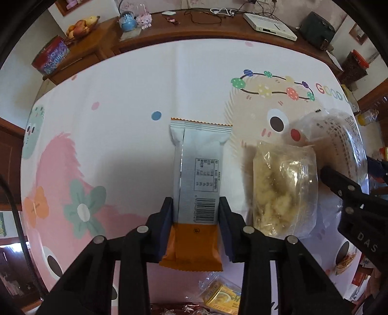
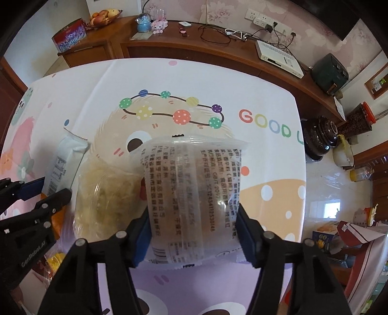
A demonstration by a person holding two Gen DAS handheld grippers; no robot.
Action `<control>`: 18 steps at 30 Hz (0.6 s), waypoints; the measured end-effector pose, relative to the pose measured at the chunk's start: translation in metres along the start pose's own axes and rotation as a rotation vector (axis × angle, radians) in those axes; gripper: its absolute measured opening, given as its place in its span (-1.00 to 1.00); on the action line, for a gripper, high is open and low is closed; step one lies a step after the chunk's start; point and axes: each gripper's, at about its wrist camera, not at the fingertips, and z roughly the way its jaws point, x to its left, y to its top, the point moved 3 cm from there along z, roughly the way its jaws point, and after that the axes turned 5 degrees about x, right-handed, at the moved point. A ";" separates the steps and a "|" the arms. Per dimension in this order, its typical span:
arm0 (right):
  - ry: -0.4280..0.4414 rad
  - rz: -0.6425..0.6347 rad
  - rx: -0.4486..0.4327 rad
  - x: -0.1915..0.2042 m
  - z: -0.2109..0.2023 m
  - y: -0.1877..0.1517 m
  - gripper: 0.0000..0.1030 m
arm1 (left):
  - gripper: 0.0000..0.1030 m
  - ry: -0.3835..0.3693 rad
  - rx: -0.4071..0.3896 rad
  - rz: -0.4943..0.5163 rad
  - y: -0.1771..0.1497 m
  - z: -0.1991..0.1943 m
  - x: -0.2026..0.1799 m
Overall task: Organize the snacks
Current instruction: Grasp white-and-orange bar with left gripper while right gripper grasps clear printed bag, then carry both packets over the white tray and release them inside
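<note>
My left gripper (image 1: 196, 210) is shut on a white and orange snack packet (image 1: 197, 174), barcode side up, pointing away over the cartoon tablecloth (image 1: 121, 97). A clear bag of pale yellow snack (image 1: 283, 191) lies just right of it. My right gripper (image 2: 192, 220) is shut on a clear printed packet (image 2: 191, 189) holding a plastic cup. In the right wrist view the yellow snack bag (image 2: 109, 193) lies to the left, then the white packet (image 2: 65, 164) and the left gripper's fingers (image 2: 55, 197).
Small yellow wrapped snacks (image 1: 223, 295) lie at the table's near edge. A wooden sideboard (image 2: 218, 48) behind the table holds a fruit bowl (image 2: 104, 17), a red box (image 2: 70, 35), a snow globe (image 2: 144, 23), cables and a white device (image 2: 278, 58). Pots and jars (image 2: 320, 138) stand on the floor at right.
</note>
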 end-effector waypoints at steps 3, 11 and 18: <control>0.028 0.012 -0.010 -0.001 -0.005 -0.005 0.11 | -0.35 0.015 -0.029 -0.004 -0.008 -0.008 -0.001; 0.080 0.059 -0.045 -0.009 -0.033 -0.025 0.10 | -0.35 0.089 -0.187 0.062 -0.034 -0.083 -0.004; 0.137 0.104 -0.155 -0.006 -0.104 -0.059 0.10 | -0.35 0.086 -0.310 0.097 -0.076 -0.165 0.011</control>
